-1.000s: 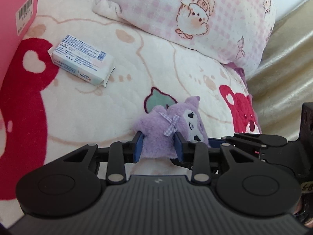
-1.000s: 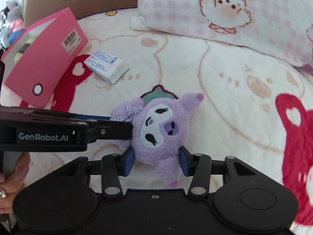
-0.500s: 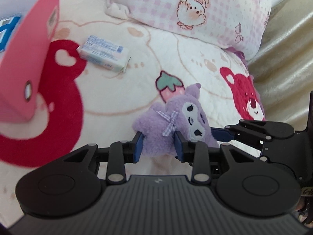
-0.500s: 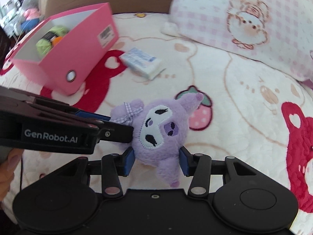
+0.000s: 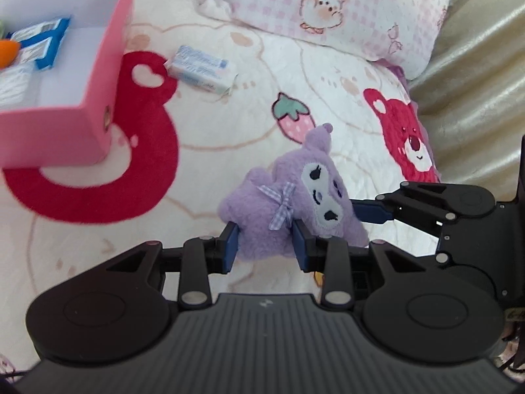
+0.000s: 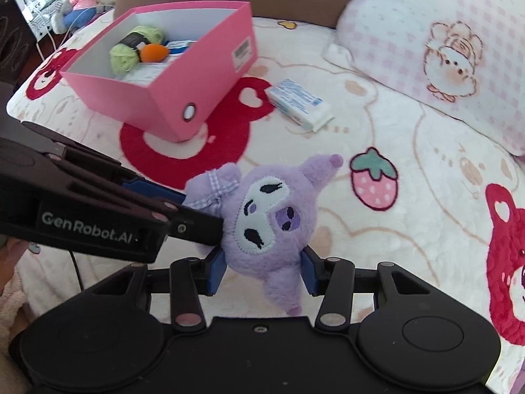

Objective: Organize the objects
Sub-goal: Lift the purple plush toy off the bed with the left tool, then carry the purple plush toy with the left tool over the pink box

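While aloft, plush [image 5: 288,216] clamped between both tongs [image 5: 265,246]

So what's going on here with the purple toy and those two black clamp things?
A person is tidying things on a bed with a handheld gripper in each hand. Both the left gripper and the right gripper have their jaws closed on the same purple plush toy, holding it above the blanket. The open pink box, already holding yarn and packets, stands nearby, and a white packet lies beside it, not yet collected.
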Available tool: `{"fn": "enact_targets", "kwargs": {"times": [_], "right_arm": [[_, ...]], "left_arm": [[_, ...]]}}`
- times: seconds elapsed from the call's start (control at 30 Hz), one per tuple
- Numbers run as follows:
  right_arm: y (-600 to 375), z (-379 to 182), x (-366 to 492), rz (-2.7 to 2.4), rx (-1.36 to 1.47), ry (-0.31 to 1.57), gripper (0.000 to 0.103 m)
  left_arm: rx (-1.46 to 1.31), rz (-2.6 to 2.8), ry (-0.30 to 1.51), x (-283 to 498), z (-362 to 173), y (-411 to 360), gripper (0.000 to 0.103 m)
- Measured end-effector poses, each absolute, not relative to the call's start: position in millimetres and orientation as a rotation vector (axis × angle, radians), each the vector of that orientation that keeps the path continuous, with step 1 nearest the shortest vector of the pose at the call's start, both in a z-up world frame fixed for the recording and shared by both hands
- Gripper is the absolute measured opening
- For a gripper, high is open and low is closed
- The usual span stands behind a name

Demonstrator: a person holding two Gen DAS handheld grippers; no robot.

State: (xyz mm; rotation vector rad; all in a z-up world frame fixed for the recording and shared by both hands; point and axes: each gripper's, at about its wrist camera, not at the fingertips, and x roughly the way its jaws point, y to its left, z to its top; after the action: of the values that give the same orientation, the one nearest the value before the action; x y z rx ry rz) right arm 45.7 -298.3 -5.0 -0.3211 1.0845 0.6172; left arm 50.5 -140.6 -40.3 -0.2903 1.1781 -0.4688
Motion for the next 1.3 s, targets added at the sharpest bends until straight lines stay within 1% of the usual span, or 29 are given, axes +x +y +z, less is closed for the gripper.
{"fn": "enact_targets", "kwargs": {"times": [0.6, 0.83, 1.03, 1.3], "right_arm": [[-269, 26, 16, 0.698, -0.295, 1.123, 0.053], [-259, 39, 8, 0.731, -0.327, 1.119, 0.053], [-252, 41, 8, 0.748, -0.277, 1.143, 0.053], [-234, 51, -4, 0.78, -0.322, 1.119, 0.053]], "left_arm": [[-0.277, -0.457, 1.148, 22, -3, -97, 0.034], [-0.265, -0.46, 1.128, 13, 9, -86, 0.034], [-0.298, -0.437, 1.135, 8, 6, -69, 0.034], [-0.302, -0.422, 1.106, -3, 21, -48, 0.034]]}}
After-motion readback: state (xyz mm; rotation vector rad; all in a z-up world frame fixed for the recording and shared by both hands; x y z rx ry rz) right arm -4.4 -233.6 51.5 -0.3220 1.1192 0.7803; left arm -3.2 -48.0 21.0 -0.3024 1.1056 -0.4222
